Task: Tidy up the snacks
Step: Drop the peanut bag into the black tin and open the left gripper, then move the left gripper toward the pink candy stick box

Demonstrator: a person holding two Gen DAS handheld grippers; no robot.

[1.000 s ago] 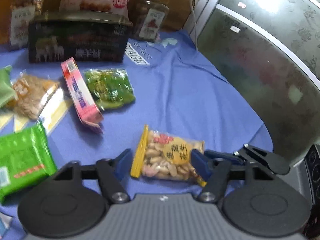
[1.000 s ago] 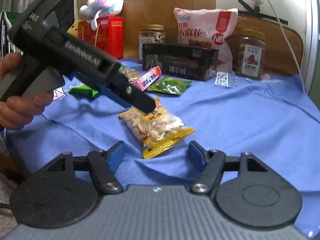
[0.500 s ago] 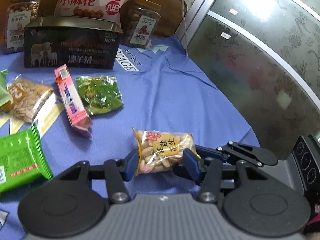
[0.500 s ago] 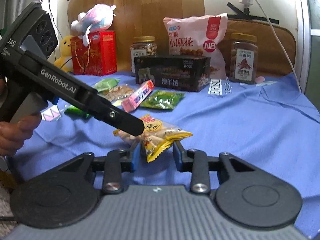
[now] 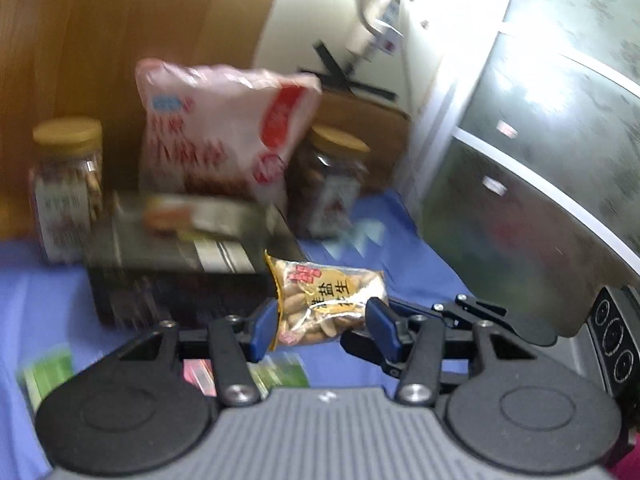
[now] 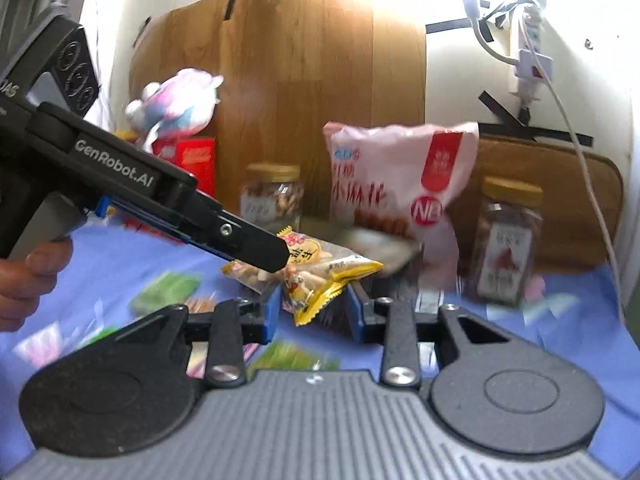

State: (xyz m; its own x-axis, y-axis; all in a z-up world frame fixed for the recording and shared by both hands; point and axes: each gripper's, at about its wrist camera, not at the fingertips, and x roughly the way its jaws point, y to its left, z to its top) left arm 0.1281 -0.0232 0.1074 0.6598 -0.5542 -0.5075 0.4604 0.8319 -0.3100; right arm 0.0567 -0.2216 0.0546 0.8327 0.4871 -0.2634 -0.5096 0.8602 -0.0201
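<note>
A clear peanut bag point(image 5: 326, 302) with yellow ends and a yellow label is held in the air by both grippers. My left gripper point(image 5: 322, 326) is shut on its long sides, above the blue cloth. My right gripper point(image 6: 314, 306) is shut on the bag's yellow end point(image 6: 320, 280). The left gripper's black body point(image 6: 160, 208) crosses the right wrist view from the left and covers part of the bag. The frames are blurred by motion.
Behind stand a black tin box point(image 5: 180, 268), a pink snack bag point(image 6: 400, 184), two jars with yellow lids point(image 5: 66, 188) point(image 6: 508, 240), a red box point(image 6: 192, 160) and a plush toy point(image 6: 176, 100). Green and pink packets point(image 6: 168, 288) lie on the blue cloth point(image 6: 560, 320).
Both grippers have lifted the peanut bag off the cloth and carried it up and toward the back row. The views tilted upward.
</note>
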